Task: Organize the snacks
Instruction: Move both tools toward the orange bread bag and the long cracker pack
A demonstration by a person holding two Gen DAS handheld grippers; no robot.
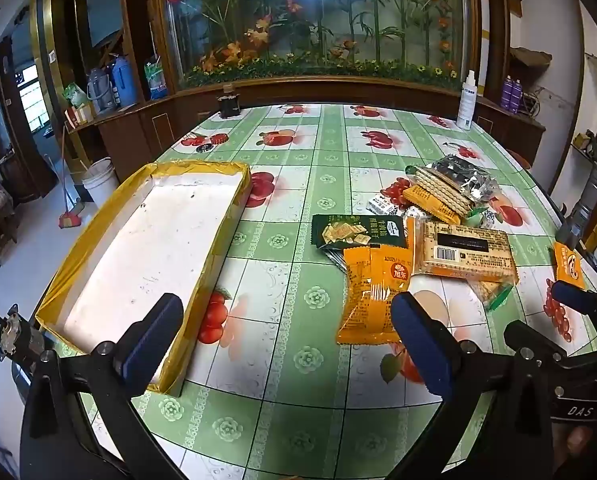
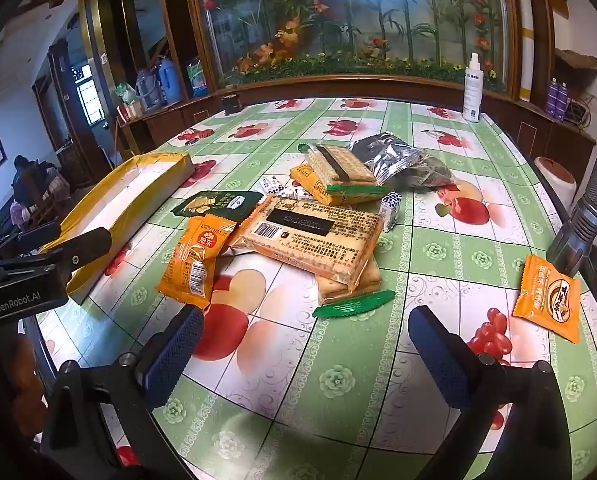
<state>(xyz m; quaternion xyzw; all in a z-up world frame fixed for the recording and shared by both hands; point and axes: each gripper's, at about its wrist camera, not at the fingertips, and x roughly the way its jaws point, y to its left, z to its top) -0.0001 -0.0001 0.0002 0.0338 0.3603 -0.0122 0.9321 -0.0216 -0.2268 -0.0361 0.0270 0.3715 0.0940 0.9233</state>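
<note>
A yellow-edged shallow box with a white bottom lies on the table's left and holds nothing; it also shows in the right wrist view. A heap of snack packets lies right of it: an orange packet, a dark green cracker packet, a large cracker pack with a barcode, a silver bag. A lone orange packet lies at the right edge. My left gripper is open and empty over the table. My right gripper is open and empty near the heap.
The table has a green and white fruit-print cloth. A white spray bottle stands at the far right and a small dark jar at the far left. A flashlight-like grey cylinder stands at the right edge.
</note>
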